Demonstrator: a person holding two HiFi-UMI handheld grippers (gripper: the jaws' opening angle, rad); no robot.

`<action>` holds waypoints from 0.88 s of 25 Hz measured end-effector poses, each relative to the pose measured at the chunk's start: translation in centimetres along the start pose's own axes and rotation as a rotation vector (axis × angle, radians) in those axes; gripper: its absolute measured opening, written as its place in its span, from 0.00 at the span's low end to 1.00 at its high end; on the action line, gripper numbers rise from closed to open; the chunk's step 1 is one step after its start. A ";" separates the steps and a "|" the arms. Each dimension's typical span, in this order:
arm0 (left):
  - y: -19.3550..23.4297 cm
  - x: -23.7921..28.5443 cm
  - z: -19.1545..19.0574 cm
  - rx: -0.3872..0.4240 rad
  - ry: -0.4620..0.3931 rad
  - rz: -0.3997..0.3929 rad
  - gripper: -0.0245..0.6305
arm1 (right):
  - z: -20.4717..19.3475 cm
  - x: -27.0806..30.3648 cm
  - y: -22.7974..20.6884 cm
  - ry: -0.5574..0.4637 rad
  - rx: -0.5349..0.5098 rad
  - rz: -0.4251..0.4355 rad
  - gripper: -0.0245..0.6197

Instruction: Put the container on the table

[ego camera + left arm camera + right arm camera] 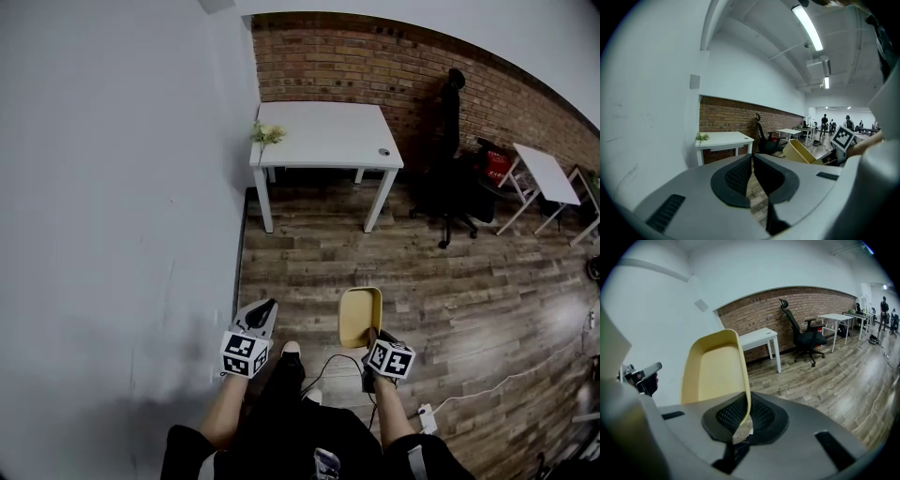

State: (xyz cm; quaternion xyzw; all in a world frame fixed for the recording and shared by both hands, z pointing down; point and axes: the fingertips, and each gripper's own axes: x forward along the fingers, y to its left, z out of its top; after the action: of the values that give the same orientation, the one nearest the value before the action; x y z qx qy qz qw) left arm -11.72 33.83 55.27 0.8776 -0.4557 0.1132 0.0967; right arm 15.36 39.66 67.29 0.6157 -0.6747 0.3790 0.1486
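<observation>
Container (pixel 360 316), a shallow yellow one, is hanging in the air above the wooden floor (pixel 450 300), low in the head view, and it is not yet on the desk (pixel 323 131). The white desk is standing well ahead of it, against the brick wall, a little to the left of the container's line, with a small plant (pixel 265 134) at its left corner. The long axis of the container is pointing away from the person, roughly toward the desk, so in my judgement the coming move is a carry forward and slightly left, and then a lowering onto the bare top.

On the left, the left hand-held gripper (pixel 266 309) is staying apart from the container, beside it and at about the same height. In its own view, the left hand-held gripper (pixel 752 156) is showing its two pads brought together, with nothing between them; the container (pixel 800 152) is appearing off to its right.

On the right, the right hand-held gripper (pixel 372 337) is the one doing the work. It is standing at the near end of the container, on its right side. In the right gripper view, the right hand-held gripper (pixel 745 416) is pinching the thin side wall of the container (pixel 712 376) between its pads. From there the container is rising up and forward, tilted, with its hollow side turned to the left.
</observation>
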 end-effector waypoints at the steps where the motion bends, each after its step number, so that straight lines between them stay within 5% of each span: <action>1: 0.3 0.6 0.0 0.002 0.004 -0.007 0.08 | 0.4 0.4 0.0 -0.002 0.003 -0.004 0.08; 22: 9.2 14.7 4.4 0.000 0.012 -0.124 0.08 | 10.6 10.2 1.3 -0.017 0.051 -0.077 0.08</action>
State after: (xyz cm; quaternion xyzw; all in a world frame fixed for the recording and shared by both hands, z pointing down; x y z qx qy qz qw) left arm -10.58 16.02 55.91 0.9035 -0.3997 0.1123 0.1062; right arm 14.93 24.87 66.60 0.6480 -0.6418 0.3848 0.1416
